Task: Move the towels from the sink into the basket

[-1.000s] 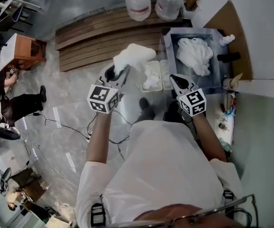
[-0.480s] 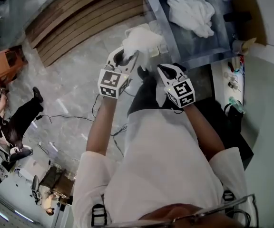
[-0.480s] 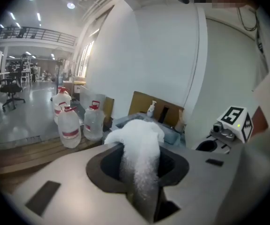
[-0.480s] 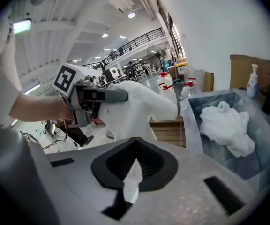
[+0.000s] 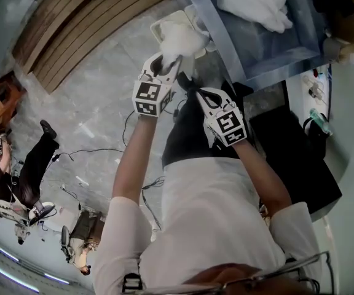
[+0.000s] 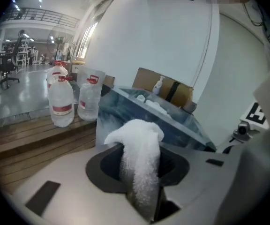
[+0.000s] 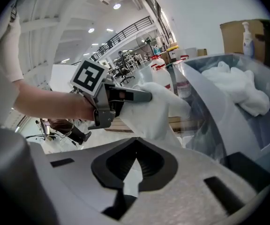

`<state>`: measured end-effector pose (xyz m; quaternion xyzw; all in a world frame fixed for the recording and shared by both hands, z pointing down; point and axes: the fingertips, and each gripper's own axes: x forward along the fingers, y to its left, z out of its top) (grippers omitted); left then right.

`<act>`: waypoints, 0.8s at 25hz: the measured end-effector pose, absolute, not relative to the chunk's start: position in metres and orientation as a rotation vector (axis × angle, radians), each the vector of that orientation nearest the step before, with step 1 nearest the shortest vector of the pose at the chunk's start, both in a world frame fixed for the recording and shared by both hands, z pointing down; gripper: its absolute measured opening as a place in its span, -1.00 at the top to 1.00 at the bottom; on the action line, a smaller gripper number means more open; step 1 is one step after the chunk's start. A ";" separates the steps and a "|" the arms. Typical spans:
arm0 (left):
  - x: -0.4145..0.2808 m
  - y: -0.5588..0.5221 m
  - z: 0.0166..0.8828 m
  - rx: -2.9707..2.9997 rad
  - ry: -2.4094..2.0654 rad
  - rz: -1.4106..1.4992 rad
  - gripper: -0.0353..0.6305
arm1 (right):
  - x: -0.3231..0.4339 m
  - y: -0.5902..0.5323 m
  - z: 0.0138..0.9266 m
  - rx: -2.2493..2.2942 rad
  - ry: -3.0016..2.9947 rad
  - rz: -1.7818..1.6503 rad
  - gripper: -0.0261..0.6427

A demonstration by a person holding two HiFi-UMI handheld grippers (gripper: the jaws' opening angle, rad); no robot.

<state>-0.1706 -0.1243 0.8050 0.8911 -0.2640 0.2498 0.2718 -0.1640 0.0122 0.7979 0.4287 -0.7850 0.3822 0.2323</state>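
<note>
Two tools held out low in front of the body, above the grey stone floor (image 5: 97, 109). Left tool (image 5: 166, 63) clamped on one white towel (image 5: 180, 39). In the left gripper view, cloth pinched tight between the jaws, rising out of the dark hollow and folding over to the left at its top. In the head view, towel bunched at the tips of the left tool, directly over the white basket (image 5: 157, 27) on the floor by the front of the sink (image 5: 275, 54). Contact between towel and basket not possible to tell.

Right tool (image 5: 196, 94) closed, jaw tips together, nothing gripped. Placed just beside the left tool, on the sink side, pointing toward the same basket. In the right gripper view, left tool and its hanging cloth right ahead, sink wall at the right.

More cloth in the sink: a heap of towels (image 5: 257, 2), white and crumpled, lying on the steel bottom.

Behind the sink, a soap bottle (image 7: 248, 34) in front of brown cardboard. Left of the sink, three water jugs (image 6: 62, 102) with red caps on a wooden platform (image 5: 85, 23).
</note>
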 end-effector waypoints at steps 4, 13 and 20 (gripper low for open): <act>-0.168 -0.127 0.886 2.336 -0.689 0.719 0.52 | -0.168 0.012 0.859 1.181 -2.110 1.082 0.93; -0.166 -0.117 1.041 2.224 -0.630 0.887 0.31 | -0.182 -0.001 0.945 1.145 -2.098 1.145 0.93; -0.190 -0.103 1.089 2.175 -0.656 0.965 0.11 | -0.187 0.000 0.974 1.102 -2.086 1.173 0.93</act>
